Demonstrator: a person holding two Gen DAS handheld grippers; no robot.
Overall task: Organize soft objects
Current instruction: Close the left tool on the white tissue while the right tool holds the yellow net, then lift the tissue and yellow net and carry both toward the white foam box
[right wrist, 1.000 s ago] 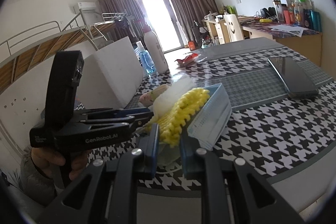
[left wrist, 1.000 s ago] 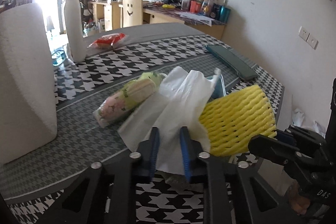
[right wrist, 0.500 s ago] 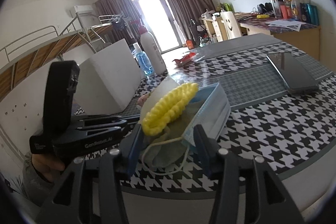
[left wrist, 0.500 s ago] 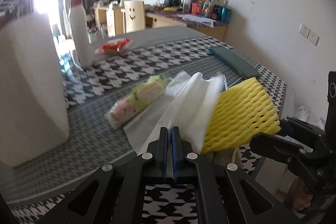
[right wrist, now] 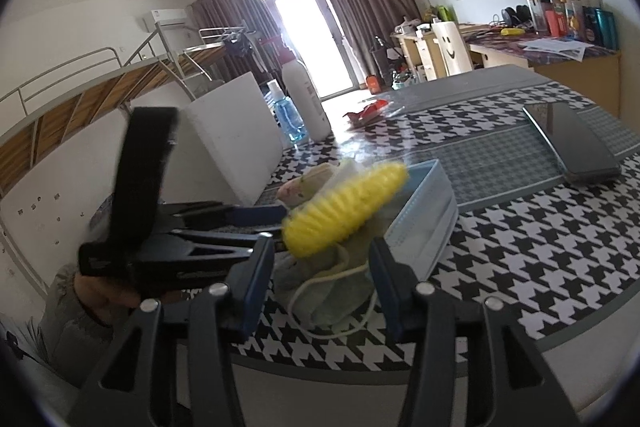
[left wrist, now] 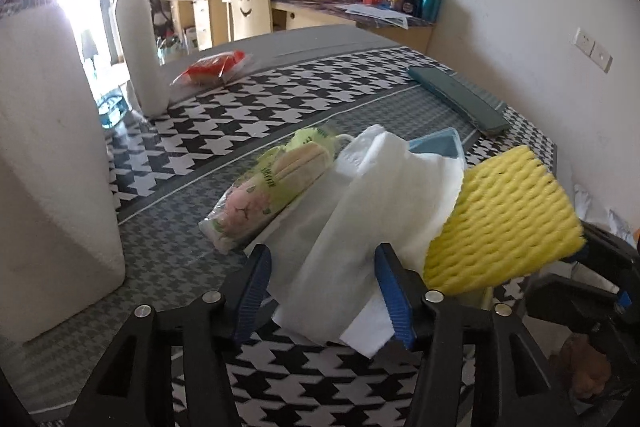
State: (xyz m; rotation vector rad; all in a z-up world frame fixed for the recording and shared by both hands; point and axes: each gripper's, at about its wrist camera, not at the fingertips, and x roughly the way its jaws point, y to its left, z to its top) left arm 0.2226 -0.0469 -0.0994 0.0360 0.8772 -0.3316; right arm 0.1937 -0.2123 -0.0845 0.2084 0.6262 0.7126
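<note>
A pile of soft things lies near the table's front edge. White tissue (left wrist: 360, 223) drapes between the fingers of my open left gripper (left wrist: 322, 293). A yellow foam net (left wrist: 504, 223) lies to its right, seen edge-on in the right wrist view (right wrist: 344, 207). A flowered tissue pack (left wrist: 272, 187) lies left of the tissue. A blue face mask (right wrist: 424, 215) and a grey-green mask (right wrist: 332, 291) lie under the foam. My right gripper (right wrist: 322, 287) is open around the grey-green mask. The left gripper shows in the right wrist view (right wrist: 224, 223).
A white foam block (left wrist: 44, 163) stands at the left. A white spray bottle (left wrist: 138, 43) and a red snack packet (left wrist: 214, 67) are farther back. A dark flat case (left wrist: 456, 99) lies at the right. The houndstooth table (left wrist: 280, 99) edge is just below the grippers.
My left gripper closed on the tissue half a second ago and has now opened, leaving it lying. My right gripper opened from the yellow foam net, which now sits loose.
</note>
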